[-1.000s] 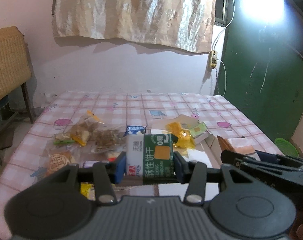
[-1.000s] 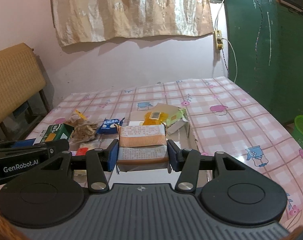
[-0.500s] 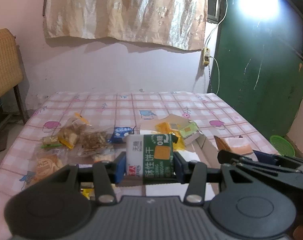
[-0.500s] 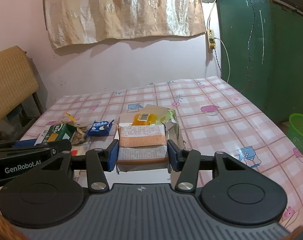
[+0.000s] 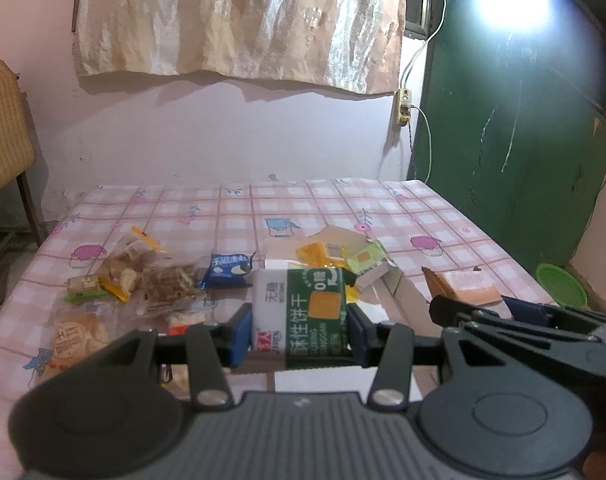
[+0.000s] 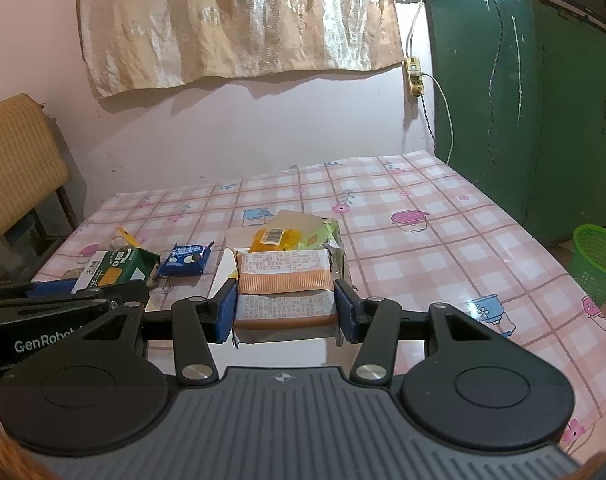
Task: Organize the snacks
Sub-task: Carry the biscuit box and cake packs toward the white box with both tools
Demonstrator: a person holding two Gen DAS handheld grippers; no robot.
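Your left hand has been sliding sideways across the table since a second ago: the loose snacks and the chair at the left have been drifting in the left wrist view, while your right hand has hardly shifted. You are holding the green and white biscuit pack (image 5: pixel 301 314) in the left gripper (image 5: pixel 299 334), its jaws narrowed onto the pack's two sides, the blue pads pressing on it and the pack standing upright above the table. You are holding the orange and white biscuit pack (image 6: pixel 285 294) in the right gripper (image 6: pixel 286 310), jaws closed onto its short ends, printed back facing up. Both grippers are hanging side by side over the near part of the pink checked tablecloth (image 6: pixel 443 240), the right gripper's side (image 5: pixel 523 316) showing at the edge of the left view. Beyond your fingers, an open cardboard box (image 6: pixel 299 220) is sitting with a yellow packet (image 6: pixel 273 238) and a light green packet (image 5: pixel 367 258) in it. A blue cookie packet (image 6: pixel 187 260) is lying just left of the box, and clear bags of brown snacks (image 5: pixel 143 276) are lying further left. A green basket (image 6: pixel 597 264) is standing on the floor to the right.
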